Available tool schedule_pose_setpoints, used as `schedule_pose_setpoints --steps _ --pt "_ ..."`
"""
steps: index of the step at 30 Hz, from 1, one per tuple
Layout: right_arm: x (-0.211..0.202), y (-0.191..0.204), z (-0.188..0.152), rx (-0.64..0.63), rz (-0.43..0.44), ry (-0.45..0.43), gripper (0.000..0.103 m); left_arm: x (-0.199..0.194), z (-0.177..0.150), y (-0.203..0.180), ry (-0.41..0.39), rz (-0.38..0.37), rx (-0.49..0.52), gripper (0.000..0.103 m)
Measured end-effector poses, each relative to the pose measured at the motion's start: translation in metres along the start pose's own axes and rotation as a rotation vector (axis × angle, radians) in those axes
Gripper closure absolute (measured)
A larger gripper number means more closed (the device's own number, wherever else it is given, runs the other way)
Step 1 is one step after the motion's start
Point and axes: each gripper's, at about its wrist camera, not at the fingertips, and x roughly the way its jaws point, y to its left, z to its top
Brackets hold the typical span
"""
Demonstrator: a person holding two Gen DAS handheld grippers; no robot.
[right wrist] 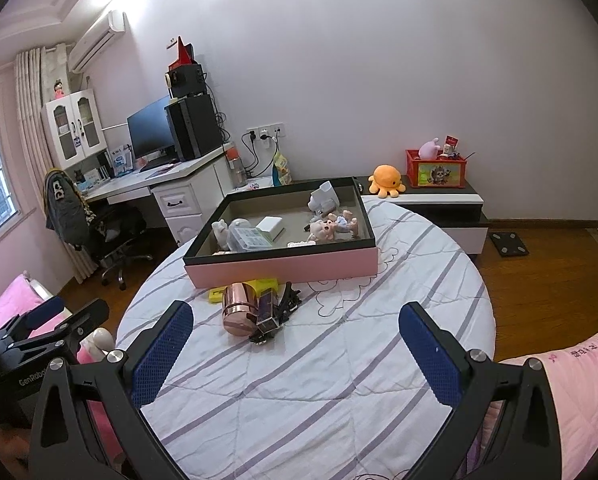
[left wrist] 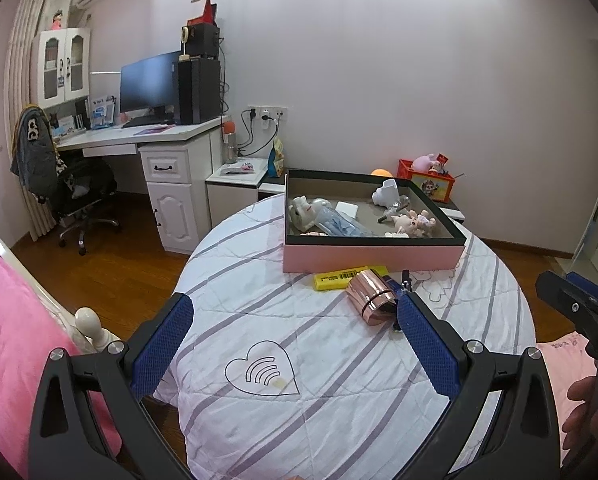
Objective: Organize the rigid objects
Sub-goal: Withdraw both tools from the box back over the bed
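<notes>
A pink box (left wrist: 371, 258) (right wrist: 283, 266) with a dark rim lies on the striped bedspread and holds small figurines, a clear case and a white block. In front of it lie a rose-gold cylinder (left wrist: 373, 296) (right wrist: 239, 308), a yellow flat pack (left wrist: 339, 278) (right wrist: 219, 294), a small dark blue box (right wrist: 267, 308) and a black hair clip (right wrist: 287, 306). My left gripper (left wrist: 295, 312) is open and empty, its right fingertip beside the cylinder. My right gripper (right wrist: 295, 316) is open and empty, just short of the pile.
The bed's quilt (right wrist: 319, 380) fills the foreground, with a pink blanket (left wrist: 11, 320) at left. A white desk (left wrist: 147, 136) with monitor and chair stands far left. A low cabinet (right wrist: 439, 204) with an orange plush and red crate stands behind the bed.
</notes>
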Motion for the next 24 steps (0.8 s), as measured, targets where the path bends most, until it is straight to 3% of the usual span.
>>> schedule_pose_setpoints --steps 24 --pt "0.039 -0.001 -0.003 -0.027 0.003 0.106 0.000 0.027 -0.005 -0.002 0.058 -0.002 0.011 0.000"
